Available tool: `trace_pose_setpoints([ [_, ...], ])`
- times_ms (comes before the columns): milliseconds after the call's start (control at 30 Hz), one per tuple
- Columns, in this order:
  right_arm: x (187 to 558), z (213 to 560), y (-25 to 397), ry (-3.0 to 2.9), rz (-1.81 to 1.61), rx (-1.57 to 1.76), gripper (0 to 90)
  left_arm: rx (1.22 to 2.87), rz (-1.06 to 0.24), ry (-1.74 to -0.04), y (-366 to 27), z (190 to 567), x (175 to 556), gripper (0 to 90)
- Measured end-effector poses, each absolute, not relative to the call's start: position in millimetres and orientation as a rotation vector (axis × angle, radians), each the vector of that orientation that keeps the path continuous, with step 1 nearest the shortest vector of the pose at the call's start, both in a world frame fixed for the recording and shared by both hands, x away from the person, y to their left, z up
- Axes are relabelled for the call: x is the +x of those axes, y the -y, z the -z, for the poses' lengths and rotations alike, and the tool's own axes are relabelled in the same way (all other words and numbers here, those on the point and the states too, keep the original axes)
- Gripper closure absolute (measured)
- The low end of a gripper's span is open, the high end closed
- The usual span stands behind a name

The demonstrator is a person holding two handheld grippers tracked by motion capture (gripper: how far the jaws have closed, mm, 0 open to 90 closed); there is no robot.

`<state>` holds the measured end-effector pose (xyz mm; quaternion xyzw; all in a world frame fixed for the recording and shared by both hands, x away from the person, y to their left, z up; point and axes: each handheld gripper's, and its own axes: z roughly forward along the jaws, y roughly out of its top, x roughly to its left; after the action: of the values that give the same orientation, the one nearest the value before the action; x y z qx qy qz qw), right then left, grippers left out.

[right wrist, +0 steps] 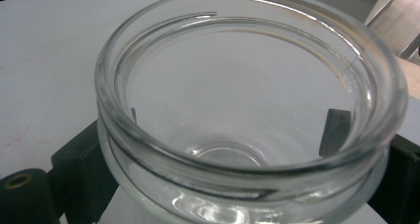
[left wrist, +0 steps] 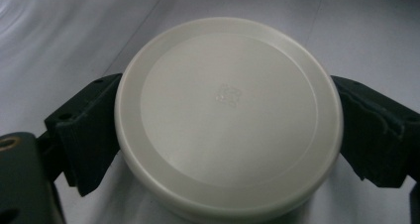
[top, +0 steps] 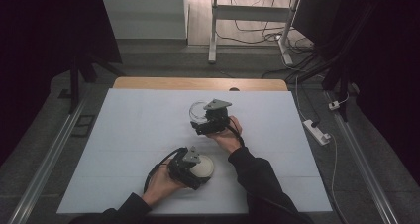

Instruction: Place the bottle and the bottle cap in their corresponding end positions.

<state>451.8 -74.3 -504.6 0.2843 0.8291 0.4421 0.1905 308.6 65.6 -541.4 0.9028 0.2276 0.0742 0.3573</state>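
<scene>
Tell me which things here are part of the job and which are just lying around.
Part of the job:
- white lid, clamped between the left gripper's jaws
- clear glass jar, open and lidless, gripped by the right gripper

Just lying around:
- power strip on the floor right of the table
- loose cables on the floor beyond the table

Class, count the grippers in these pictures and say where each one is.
2. The left gripper is near the table's front edge, shut on a white lid. The right gripper is farther back, mid-table, shut on a glass jar.

Glass jar (right wrist: pixel 247 110) base cut off — lid (left wrist: pixel 228 115) embossing perhaps unreadable.
</scene>
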Motion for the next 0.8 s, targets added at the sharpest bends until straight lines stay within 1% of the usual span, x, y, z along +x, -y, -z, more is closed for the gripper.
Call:
trace_pose_setpoints([
  [600,454.9,511.5,78.4,-2.346,-1.25,0.826,5.7,2.359,-0.175,-0.571,-64.7,543.2,310.7,6.3],
  [800,455.7,512.1,78.2,-2.35,-1.247,0.828,5.0,2.359,-0.173,-0.576,-64.7,543.6,311.1,2.7],
])
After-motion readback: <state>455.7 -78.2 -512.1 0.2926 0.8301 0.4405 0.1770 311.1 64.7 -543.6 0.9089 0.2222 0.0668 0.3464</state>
